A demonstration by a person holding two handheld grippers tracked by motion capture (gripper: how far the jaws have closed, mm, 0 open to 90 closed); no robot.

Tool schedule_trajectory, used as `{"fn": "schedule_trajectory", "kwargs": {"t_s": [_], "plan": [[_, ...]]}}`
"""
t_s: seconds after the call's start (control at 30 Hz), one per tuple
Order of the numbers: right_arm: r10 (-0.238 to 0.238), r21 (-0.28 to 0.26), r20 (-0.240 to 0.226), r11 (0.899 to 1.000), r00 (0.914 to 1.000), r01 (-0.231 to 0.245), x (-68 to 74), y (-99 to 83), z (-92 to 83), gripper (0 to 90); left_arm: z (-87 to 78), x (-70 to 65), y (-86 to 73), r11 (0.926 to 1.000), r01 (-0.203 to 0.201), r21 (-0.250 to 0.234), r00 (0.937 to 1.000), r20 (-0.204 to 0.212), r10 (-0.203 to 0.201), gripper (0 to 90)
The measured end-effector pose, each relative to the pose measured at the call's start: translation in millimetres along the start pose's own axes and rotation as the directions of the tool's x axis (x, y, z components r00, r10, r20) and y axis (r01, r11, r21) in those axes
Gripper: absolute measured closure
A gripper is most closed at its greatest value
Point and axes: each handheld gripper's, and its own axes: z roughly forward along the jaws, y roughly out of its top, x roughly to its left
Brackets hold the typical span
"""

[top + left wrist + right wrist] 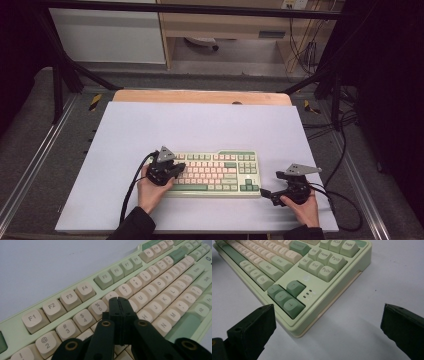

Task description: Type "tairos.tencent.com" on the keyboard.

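- The keyboard (216,172) lies flat on the white bench (200,125), near the person's edge, between the two hands.
- The left gripper (119,305) has its fingers pressed fully together and holds nothing. The closed tip hovers over the middle keys, close to the number row around the 5 and 6 keys (98,308).
- I judge that it is about to press one key. The closed tip looks about as wide as one keycap, so a small drift sideways may push two keys together, or the wrong one.
- If the tip comes down at a slant, it may slide off the rounded cap into the gap between keys, and it may lift a keycap.
- A hard push may shift the keyboard on the smooth bench, because nothing holds it in place.
- The right gripper (327,325) is wide open and empty. It rests on the bench just beside the right front corner of the keyboard, near the arrow keys (285,296).
- If the right hand moves inward, one finger (253,327) may bump this corner and turn the keyboard under the left tip.
- The cable (131,187) of the left gripper trails over the bench; it may pull on the hand.
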Motion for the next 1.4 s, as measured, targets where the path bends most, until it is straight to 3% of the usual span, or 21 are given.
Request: {"fn": "schedule_trajectory", "kwargs": {"t_s": [0.7, 1.4], "plan": [[0.002, 0.002, -0.002, 1.0, 1.0, -0.002, 0.2, 0.0, -0.3, 0.5, 4.1, -1.6, -2.0, 0.9999, -0.013, 0.007, 0.9999, 0.001, 0.013, 89.9], [-0.001, 0.002, 0.0, 1.0, 1.0, 0.001, 0.1, 0.0, -0.6, 0.5, -26.8, 3.4, -4.1, 0.9993, -0.034, -0.015, 0.9994, 0.008, 0.034, 89.9]]}}
